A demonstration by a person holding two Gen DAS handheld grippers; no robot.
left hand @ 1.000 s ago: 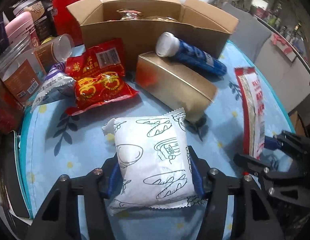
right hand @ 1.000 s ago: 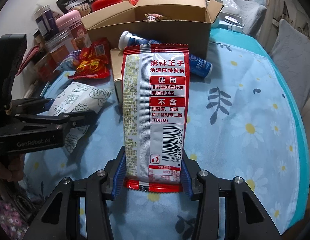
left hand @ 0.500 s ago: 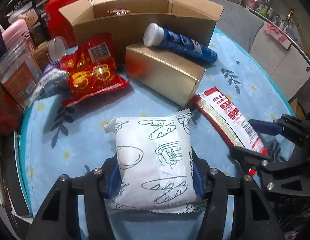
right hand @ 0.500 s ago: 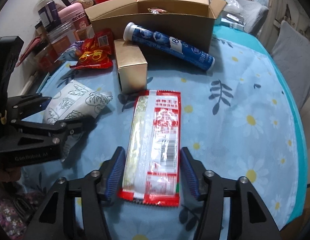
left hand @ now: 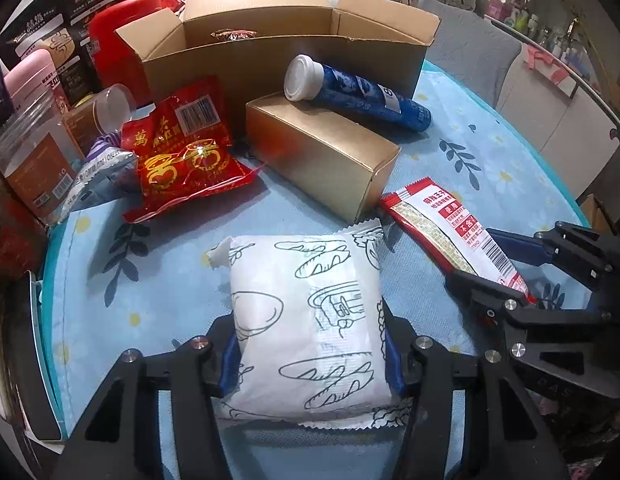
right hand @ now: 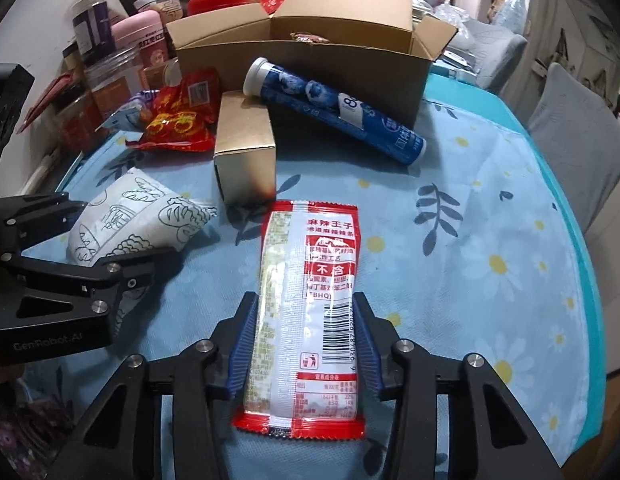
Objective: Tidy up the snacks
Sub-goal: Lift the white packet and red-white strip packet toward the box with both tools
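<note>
On the round table under its pale blue daisy-print cloth point(right hand: 490, 208), you have both tools down low and side by side. Your left gripper point(left hand: 310, 356) pinches a puffy white snack pouch printed with black line drawings of bread point(left hand: 306, 312); its blue pads point(left hand: 230, 360) press the pouch's two long sides, jaws just drawn in a little tighter. The pouch lies flat on the cloth, near the front edge of the table.

Your right gripper point(right hand: 304, 340) has its jaws just closed in on a long red-and-white foil snack packet with a barcode point(right hand: 310, 300). Blue pads point(right hand: 242, 344) touch both edges of the packet, which lies flat, lengthwise between the fingers, its far end just short of a gold rectangular carton point(right hand: 246, 148).

Beyond the carton: a blue tube with a white cap point(right hand: 334, 110) leaning across the carton's top, cap end raised. Behind both, an open brown cardboard box point(right hand: 302, 64), flaps up, a wrapper showing inside. Left of the carton, a crinkled red foil bag with gold print point(left hand: 186, 152), partly over a purple-and-silver sachet point(left hand: 98, 168). Jars and canisters stand crowded at the far left edge.
</note>
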